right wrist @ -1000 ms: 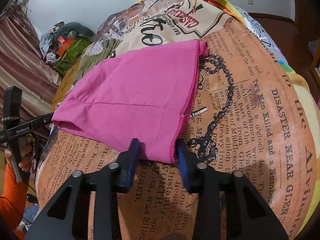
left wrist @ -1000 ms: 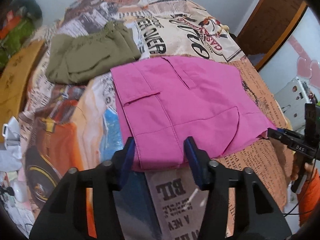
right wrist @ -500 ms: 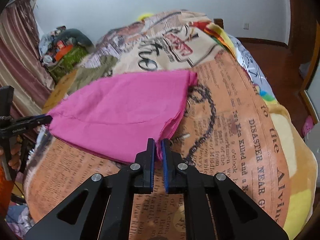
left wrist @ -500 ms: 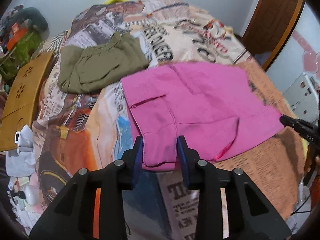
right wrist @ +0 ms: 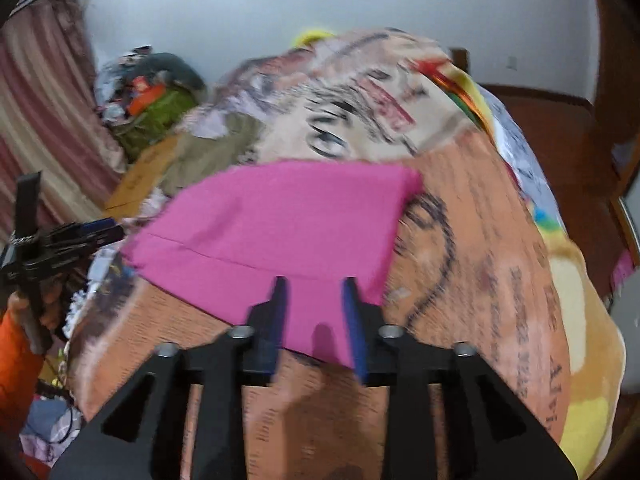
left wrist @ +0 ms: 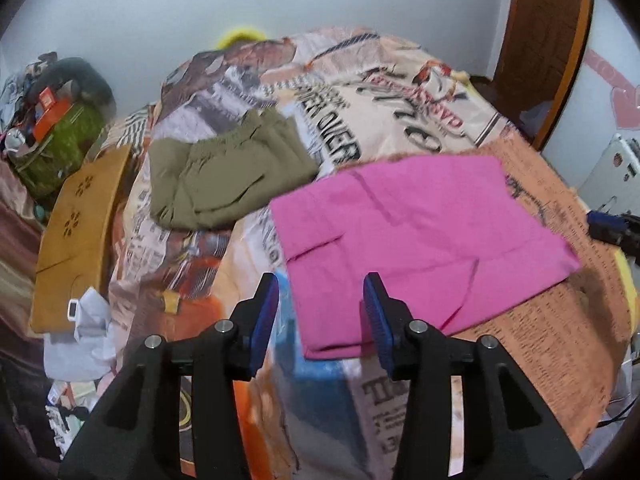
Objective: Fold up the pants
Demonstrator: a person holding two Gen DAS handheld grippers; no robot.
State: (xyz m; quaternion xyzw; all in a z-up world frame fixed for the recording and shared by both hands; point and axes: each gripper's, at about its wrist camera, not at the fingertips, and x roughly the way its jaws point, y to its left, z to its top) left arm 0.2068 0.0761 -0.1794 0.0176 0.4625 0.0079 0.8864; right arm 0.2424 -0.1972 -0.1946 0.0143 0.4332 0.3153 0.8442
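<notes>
The pink pants [left wrist: 412, 240] lie folded in a flat rectangle on the printed bedspread [left wrist: 360, 112]; they also show in the right wrist view [right wrist: 280, 224]. My left gripper [left wrist: 320, 320] is open, raised over the near left corner of the pants, holding nothing. My right gripper [right wrist: 314, 320] is open over the near edge of the pants, holding nothing. The right gripper shows at the right edge of the left wrist view [left wrist: 612, 228]. The left gripper shows at the left of the right wrist view [right wrist: 84, 234].
Folded olive-green pants [left wrist: 224, 176] lie on the bed beyond the pink ones. A wooden board [left wrist: 76, 232] and clutter [left wrist: 60, 128] lie left of the bed. A wooden door [left wrist: 548, 40] stands at the back right. The bed's right edge [right wrist: 592, 360] drops off.
Both grippers have opened and let go of the pink pants, which now lie flat. Both have lifted and drawn back a little from the near edge.
</notes>
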